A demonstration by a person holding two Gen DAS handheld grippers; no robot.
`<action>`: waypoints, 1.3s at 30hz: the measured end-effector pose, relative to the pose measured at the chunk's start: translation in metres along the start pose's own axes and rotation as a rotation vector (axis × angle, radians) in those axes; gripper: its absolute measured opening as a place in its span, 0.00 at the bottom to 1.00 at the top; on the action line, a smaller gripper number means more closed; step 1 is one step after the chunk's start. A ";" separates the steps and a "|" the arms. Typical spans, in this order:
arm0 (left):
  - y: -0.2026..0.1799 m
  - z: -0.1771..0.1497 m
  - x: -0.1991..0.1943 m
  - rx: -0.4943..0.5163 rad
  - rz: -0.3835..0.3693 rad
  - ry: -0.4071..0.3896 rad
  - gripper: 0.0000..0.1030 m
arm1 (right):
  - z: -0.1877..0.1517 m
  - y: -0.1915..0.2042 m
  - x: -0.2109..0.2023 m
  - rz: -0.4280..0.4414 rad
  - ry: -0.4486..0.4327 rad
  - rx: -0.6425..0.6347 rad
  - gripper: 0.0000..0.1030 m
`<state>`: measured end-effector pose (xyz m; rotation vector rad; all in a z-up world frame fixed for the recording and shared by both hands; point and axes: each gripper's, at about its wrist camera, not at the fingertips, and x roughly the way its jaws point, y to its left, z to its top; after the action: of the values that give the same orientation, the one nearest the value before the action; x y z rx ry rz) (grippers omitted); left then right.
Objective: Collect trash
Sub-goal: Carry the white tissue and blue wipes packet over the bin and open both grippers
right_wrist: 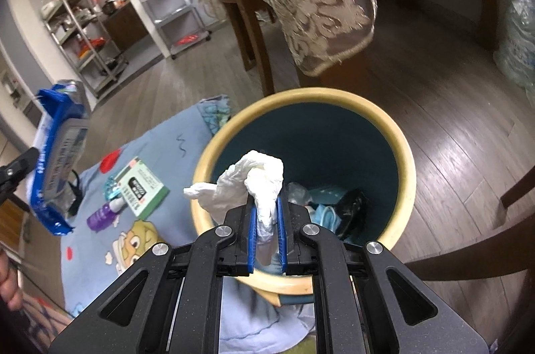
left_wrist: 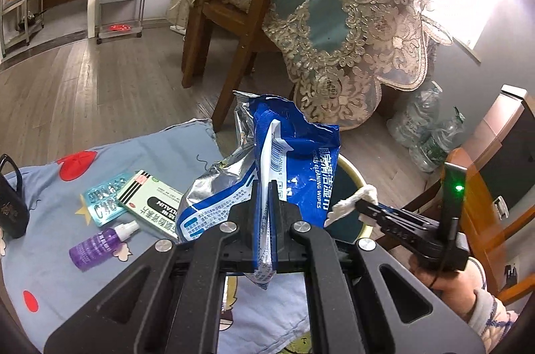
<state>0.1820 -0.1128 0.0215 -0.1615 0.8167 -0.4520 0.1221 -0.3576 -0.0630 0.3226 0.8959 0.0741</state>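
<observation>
My left gripper (left_wrist: pixel 266 186) is shut on a blue and silver cleaning-wipes packet (left_wrist: pixel 287 153) and holds it up above the blue cloth, left of the bin; the packet also shows in the right wrist view (right_wrist: pixel 58 150). My right gripper (right_wrist: pixel 266 203) is shut on a crumpled white tissue (right_wrist: pixel 254 183) and holds it over the near rim of a round bin (right_wrist: pixel 406 160) with a yellow rim and dark teal inside. In the left wrist view the right gripper (left_wrist: pixel 362 203) holds the tissue (left_wrist: pixel 354 200) above the bin (left_wrist: pixel 354 173). Trash lies at the bin's bottom.
On the blue cartoon cloth (left_wrist: pixel 50 270) lie a green-white medicine box (left_wrist: pixel 150 203), a blister pack (left_wrist: pixel 103 196), a purple spray bottle (left_wrist: pixel 97 247) and a black item (left_wrist: pixel 11 210). A wooden chair (left_wrist: pixel 234 19), a lace-draped table (left_wrist: pixel 351 19) and water bottles (left_wrist: pixel 424 126) stand behind.
</observation>
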 end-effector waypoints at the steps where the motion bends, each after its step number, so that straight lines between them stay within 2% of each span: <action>1: -0.001 0.000 0.001 0.000 -0.002 0.001 0.03 | 0.001 -0.001 0.002 -0.006 0.004 0.002 0.11; 4: -0.005 0.002 0.004 -0.002 -0.010 0.002 0.03 | 0.002 -0.004 0.011 -0.028 0.026 0.014 0.11; 6: -0.008 0.004 0.005 0.000 -0.014 0.002 0.03 | 0.002 -0.007 0.017 -0.045 0.045 0.024 0.16; 8: -0.012 0.005 0.007 0.001 -0.022 0.001 0.03 | 0.001 -0.010 0.021 -0.053 0.057 0.037 0.26; 12: -0.020 0.008 0.011 0.005 -0.035 0.002 0.03 | 0.000 -0.011 0.014 -0.052 0.048 0.043 0.36; 14: -0.025 0.008 0.016 0.006 -0.041 0.008 0.03 | 0.000 -0.012 0.010 -0.054 0.041 0.048 0.47; 17: -0.032 0.008 0.024 0.007 -0.048 0.018 0.03 | -0.002 -0.013 0.004 -0.052 0.029 0.058 0.56; 19: -0.035 0.008 0.030 0.006 -0.049 0.026 0.03 | -0.002 -0.015 0.002 -0.046 0.028 0.064 0.58; 31: -0.042 0.006 0.069 -0.038 -0.088 0.079 0.03 | -0.002 -0.029 -0.008 0.008 0.008 0.147 0.59; 37: -0.053 0.007 0.106 -0.053 -0.131 0.116 0.03 | -0.010 -0.025 -0.037 -0.005 -0.049 0.139 0.67; 39: -0.055 0.010 0.118 -0.082 -0.168 0.122 0.03 | -0.013 -0.024 -0.040 -0.002 -0.047 0.137 0.68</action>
<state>0.2414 -0.2150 -0.0332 -0.2820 0.9464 -0.5912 0.0854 -0.3851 -0.0473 0.4491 0.8564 0.0027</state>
